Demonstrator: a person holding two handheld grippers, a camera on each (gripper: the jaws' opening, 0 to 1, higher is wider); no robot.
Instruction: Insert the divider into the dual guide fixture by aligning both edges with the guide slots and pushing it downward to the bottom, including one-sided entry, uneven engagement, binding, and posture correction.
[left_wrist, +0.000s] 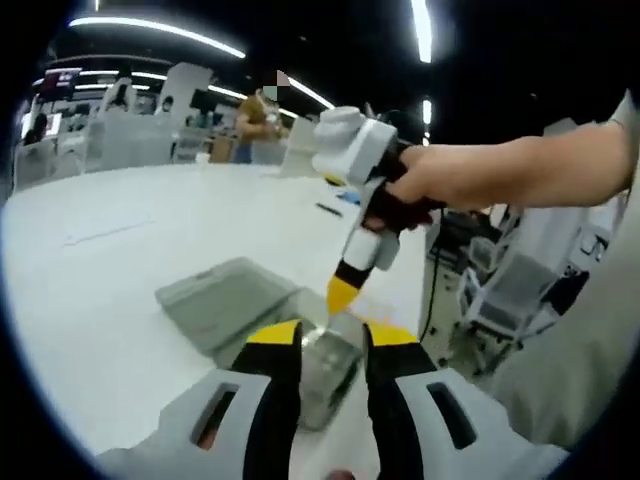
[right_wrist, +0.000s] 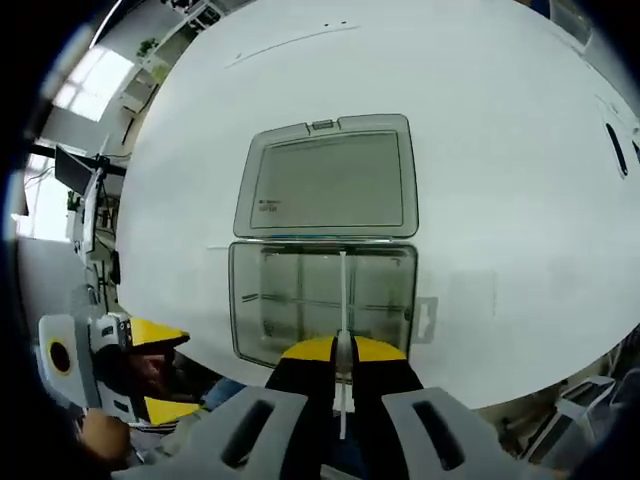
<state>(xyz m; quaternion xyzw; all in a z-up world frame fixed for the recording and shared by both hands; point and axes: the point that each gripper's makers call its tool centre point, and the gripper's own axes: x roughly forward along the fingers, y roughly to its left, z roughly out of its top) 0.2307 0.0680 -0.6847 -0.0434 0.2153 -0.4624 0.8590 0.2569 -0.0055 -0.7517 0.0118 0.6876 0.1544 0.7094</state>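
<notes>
Right hand-held gripper pinches the divider edge-on over the clear box on the tabletop — held upright, prob. to meet both guide slots. Left hand-held gripper sits spread beside the box, w/ nothing between its jaws.

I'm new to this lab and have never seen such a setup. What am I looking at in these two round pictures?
A person holds a two-jaw hand-held gripper in each hand; each carries a fisheye camera looking along its jaws. In the left gripper view, the left hand-held gripper rises from below, jaws apart, and the person's hand brings the right one in. In the right gripper view, the right hand-held gripper pinches a thin white divider above a clear compartment box, whose lid lies open on the white table.
</notes>
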